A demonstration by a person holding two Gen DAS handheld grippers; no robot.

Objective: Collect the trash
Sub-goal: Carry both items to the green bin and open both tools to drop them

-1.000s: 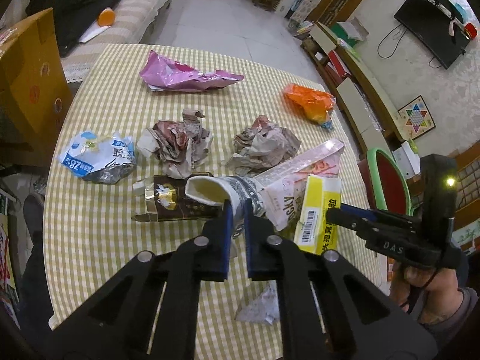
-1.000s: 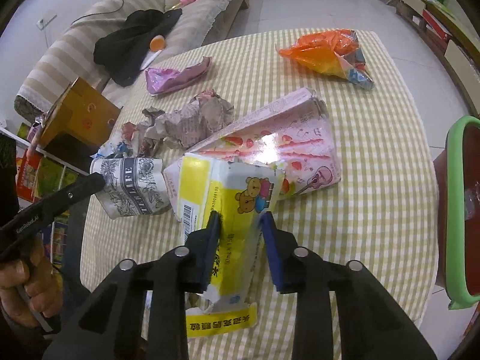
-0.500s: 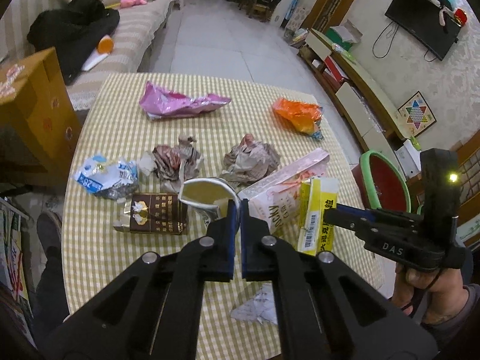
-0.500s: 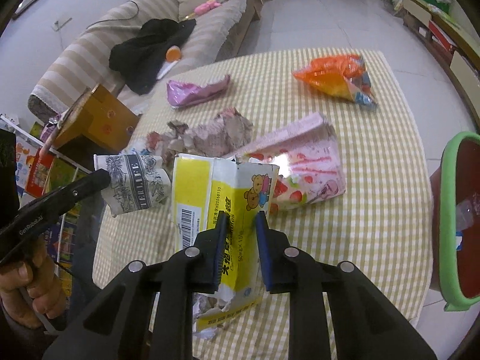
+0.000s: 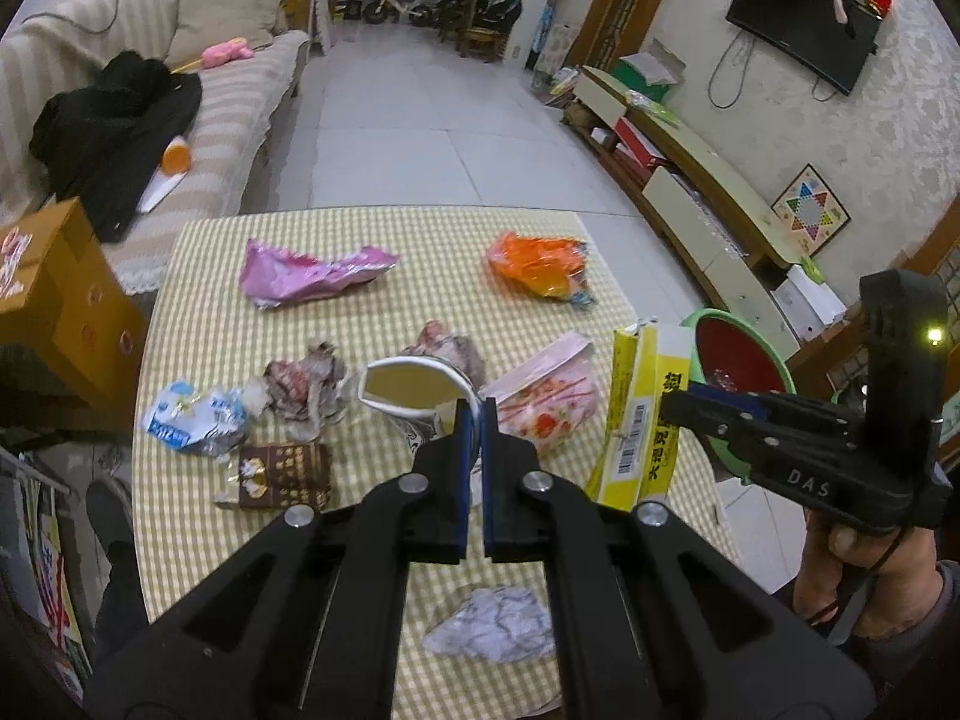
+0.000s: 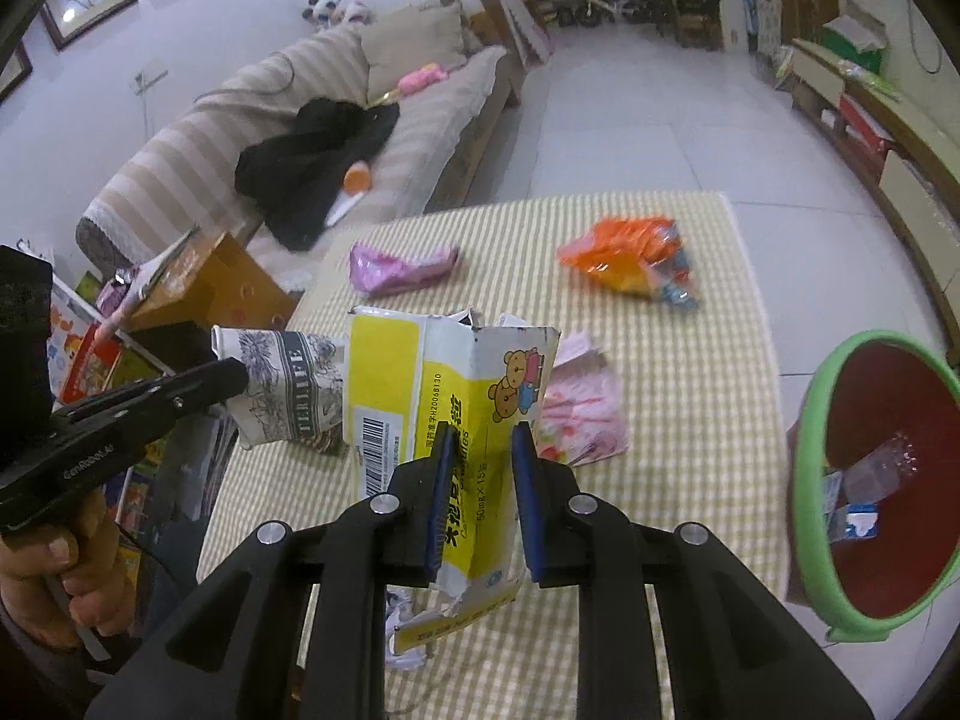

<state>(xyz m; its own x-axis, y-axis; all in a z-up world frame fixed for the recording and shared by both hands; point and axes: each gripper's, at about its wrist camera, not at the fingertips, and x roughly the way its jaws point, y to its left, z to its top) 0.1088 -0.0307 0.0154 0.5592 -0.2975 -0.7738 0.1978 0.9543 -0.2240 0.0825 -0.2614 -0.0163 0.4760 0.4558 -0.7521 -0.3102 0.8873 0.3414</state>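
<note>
Jaws of both grippers are clamped on trash, both items clear of the table. Left gripper (image 5: 472,420): blue pads nearly together, pinching the rim of a crushed white paper cup w/ black print (image 5: 414,387); cup mouth faces the camera, tan inside. In the right wrist view the same cup (image 6: 282,390) hangs off the left gripper's tip, a hand (image 6: 54,564) on the handle below.

Right gripper (image 6: 480,450): pads pressed on both sides of a torn yellow-and-white cardboard box w/ bear print and barcode (image 6: 444,396); box upright, ragged top edge, lower flap hanging under the pads. In the left wrist view that box (image 5: 642,414) sits at the right gripper's tip, beside the pink packet.

Green-rimmed red bin (image 6: 870,462) stands off the table's right edge, a few scraps at its bottom.

On the yellow-check tablecloth (image 5: 420,240):
- pink foil wrapper (image 5: 312,273), far side
- orange snack bag (image 5: 540,264), far right
- two crumpled paper wads (image 5: 306,384), centre
- blue-white plastic pouch (image 5: 192,423), left
- brown flat carton (image 5: 282,474), near left
- pink strawberry-print packet (image 5: 546,402)
- grey crumpled scrap (image 5: 492,624), near edge, under the left gripper.
</note>
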